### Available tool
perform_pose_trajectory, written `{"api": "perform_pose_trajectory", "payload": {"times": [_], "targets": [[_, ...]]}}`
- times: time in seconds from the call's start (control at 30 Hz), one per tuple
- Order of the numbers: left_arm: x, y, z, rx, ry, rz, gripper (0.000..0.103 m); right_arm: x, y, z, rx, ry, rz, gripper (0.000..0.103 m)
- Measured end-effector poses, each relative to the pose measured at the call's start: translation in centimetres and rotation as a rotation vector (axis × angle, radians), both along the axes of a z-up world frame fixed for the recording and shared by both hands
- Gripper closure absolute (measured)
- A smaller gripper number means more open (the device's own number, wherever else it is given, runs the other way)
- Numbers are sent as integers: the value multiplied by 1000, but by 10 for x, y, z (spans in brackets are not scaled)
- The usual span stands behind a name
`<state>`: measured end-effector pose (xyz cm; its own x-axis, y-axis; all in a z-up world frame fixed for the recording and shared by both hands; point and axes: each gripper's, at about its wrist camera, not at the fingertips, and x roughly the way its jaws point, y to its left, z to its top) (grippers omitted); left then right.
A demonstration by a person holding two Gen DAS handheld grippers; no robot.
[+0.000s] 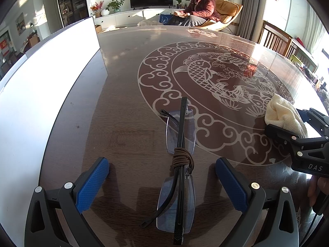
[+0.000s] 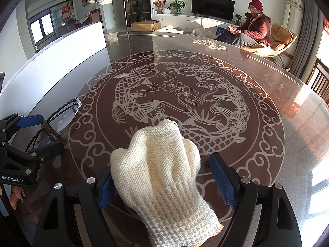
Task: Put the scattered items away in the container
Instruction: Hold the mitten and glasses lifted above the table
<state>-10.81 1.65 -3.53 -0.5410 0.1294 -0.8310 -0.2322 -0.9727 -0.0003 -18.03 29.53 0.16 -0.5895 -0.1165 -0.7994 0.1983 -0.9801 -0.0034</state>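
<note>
On the table (image 1: 115, 94), folded glasses (image 1: 181, 164) lie between the spread jaws of the left gripper (image 1: 162, 183), and a knit glove (image 2: 160, 177) lies between the right gripper's (image 2: 164, 183) spread jaws, neither pinched.

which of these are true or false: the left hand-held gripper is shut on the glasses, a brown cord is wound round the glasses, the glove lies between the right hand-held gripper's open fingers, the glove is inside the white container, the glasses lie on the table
1. The left hand-held gripper is shut on the glasses. False: its fingers stand apart on either side, not pressing on them.
2. A brown cord is wound round the glasses. True.
3. The cream knitted glove lies between the open fingers of the right hand-held gripper. True.
4. The glove is inside the white container. False: it lies on the patterned table, apart from the container.
5. The glasses lie folded on the table. True.
</note>
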Motion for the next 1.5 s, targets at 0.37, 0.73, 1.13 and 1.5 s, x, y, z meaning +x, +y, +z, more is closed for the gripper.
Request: {"api": "perform_pose_trajectory", "payload": {"times": [0.37, 0.73, 1.13, 1.5], "targets": [[0, 0, 0, 0, 0, 0, 0, 0, 0, 0, -4, -1, 0, 20], [4, 2, 2, -12, -48, -63, 0, 18, 11, -2, -2, -1, 52, 20], [8, -2, 2, -9, -31, -61, 0, 20, 11, -2, 4, 0, 52, 20], [4, 2, 1, -12, -45, -74, 0, 20, 11, -1, 4, 0, 51, 20]]}}
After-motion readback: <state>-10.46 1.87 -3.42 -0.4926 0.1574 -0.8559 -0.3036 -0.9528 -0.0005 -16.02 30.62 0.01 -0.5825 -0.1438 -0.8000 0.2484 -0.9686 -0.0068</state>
